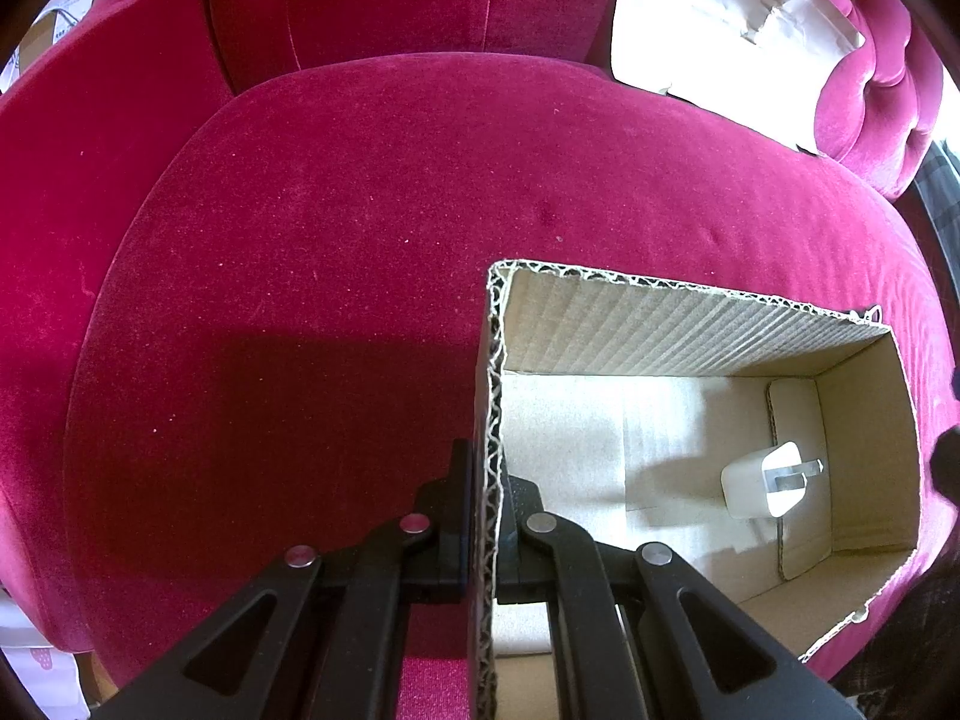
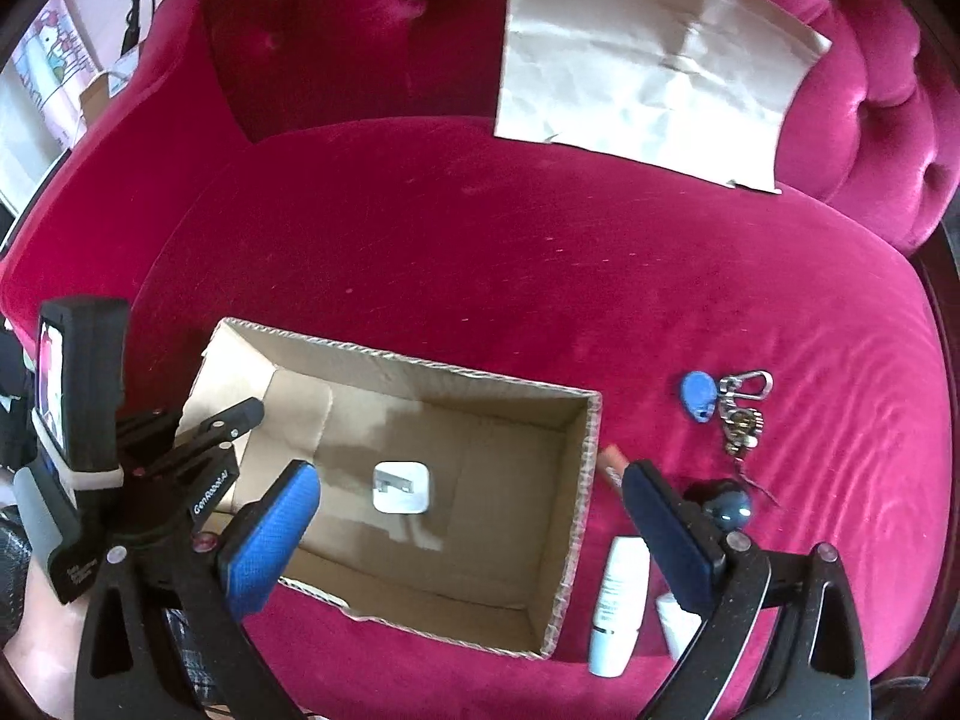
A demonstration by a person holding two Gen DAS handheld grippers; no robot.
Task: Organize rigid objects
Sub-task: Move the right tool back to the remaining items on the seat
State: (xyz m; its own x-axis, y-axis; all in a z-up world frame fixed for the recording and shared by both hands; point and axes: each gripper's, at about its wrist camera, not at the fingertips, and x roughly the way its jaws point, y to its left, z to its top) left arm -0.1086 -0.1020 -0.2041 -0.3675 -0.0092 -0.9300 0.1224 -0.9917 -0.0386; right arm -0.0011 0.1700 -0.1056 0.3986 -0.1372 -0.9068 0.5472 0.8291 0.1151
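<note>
An open cardboard box (image 2: 576, 516) sits on a red velvet sofa seat (image 2: 480, 252). A white plug adapter (image 2: 401, 488) lies on its floor; it also shows in the left wrist view (image 1: 762, 483). My left gripper (image 1: 487, 516) is shut on the box's left wall (image 1: 492, 420), one finger outside and one inside; it shows in the right wrist view (image 2: 234, 420). My right gripper (image 2: 468, 516) is open and empty above the box. Right of the box lie a blue key fob with keys (image 2: 726, 399), a dark ball (image 2: 726, 504), a white tube (image 2: 618, 600) and a pinkish stick (image 2: 612, 462).
A large sheet of crumpled paper (image 2: 648, 60) leans on the sofa back at the rear right. The tufted armrest (image 2: 888, 102) rises on the right. Another white item (image 2: 675, 624) lies under my right finger. Bare seat lies behind the box.
</note>
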